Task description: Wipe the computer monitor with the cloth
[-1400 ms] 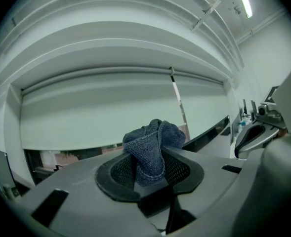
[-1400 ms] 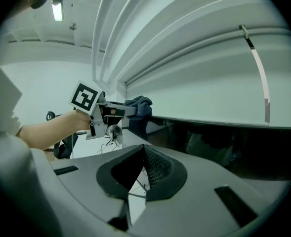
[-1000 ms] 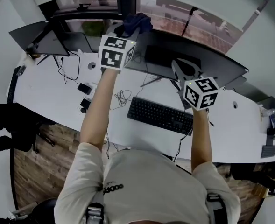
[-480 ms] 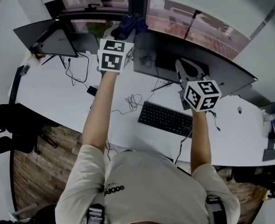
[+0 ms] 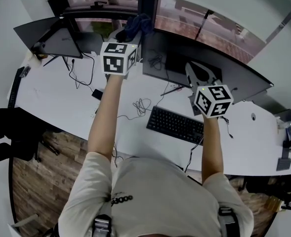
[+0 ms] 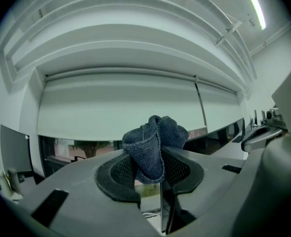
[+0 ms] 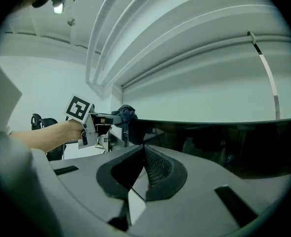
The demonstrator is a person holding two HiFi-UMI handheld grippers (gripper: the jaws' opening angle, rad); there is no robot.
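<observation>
A dark blue cloth (image 5: 138, 26) is bunched at the top left corner of the wide dark monitor (image 5: 204, 63). My left gripper (image 5: 130, 33) is shut on it. In the left gripper view the cloth (image 6: 152, 149) sticks up between the pads, and the monitor's thin edge (image 6: 161, 206) shows just below. My right gripper (image 5: 194, 70) hangs in front of the monitor's middle, shut with nothing in it. In the right gripper view the jaws (image 7: 144, 152) meet at their tips. Beyond them are the monitor (image 7: 224, 147), the left gripper (image 7: 93, 120) and the cloth (image 7: 125, 113).
A black keyboard (image 5: 177, 125) lies on the white desk (image 5: 56, 98) below the monitor, with loose cables (image 5: 140, 105) to its left. A second monitor (image 5: 51, 36) stands at the far left. Windows run behind the desk.
My left gripper with the cloth has shifted slightly left along the monitor's top left corner. The right gripper stays about where it was. The head view has shifted a little.
</observation>
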